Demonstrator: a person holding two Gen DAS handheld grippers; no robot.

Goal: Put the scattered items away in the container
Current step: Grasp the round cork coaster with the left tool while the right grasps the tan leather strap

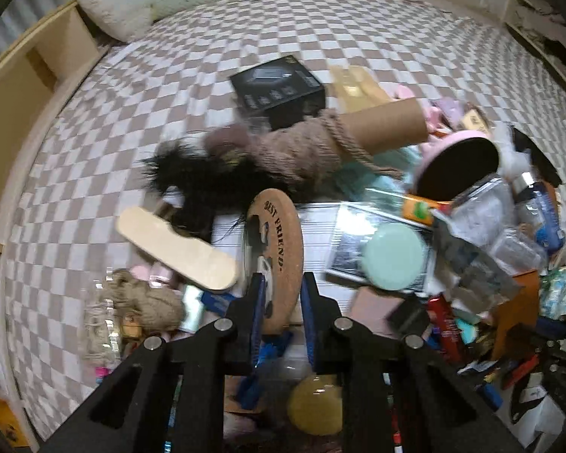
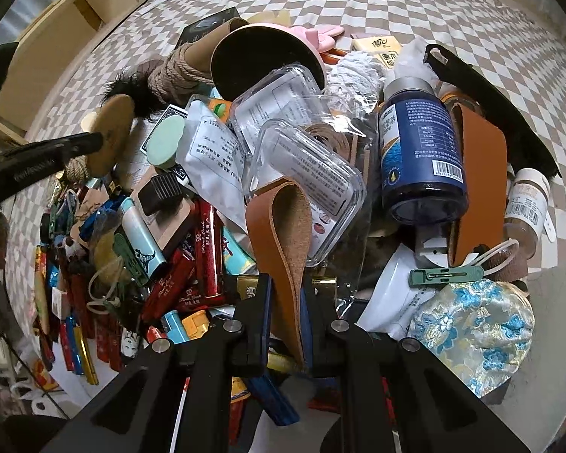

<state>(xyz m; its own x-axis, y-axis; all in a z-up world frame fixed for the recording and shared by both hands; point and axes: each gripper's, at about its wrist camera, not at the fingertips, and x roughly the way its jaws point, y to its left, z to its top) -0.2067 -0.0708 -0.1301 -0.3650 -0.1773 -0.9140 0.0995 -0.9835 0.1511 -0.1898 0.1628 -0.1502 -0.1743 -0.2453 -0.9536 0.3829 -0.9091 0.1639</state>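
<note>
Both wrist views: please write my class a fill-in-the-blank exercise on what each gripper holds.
1. The left gripper has its jaws shut on a round ____ coaster.
2. The words on the coaster read "BEST ____".
3. The right gripper grips a brown ____ strap.
4. The big bottle by the strap is ____.

Missing words: cork; FRIEND; leather; blue

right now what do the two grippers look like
Both match: the left gripper and right gripper have black angular linkage arms with silver round pivot pins, and two flat black fingers faced with blue pads. No cables, markings or sleeves show.
</note>
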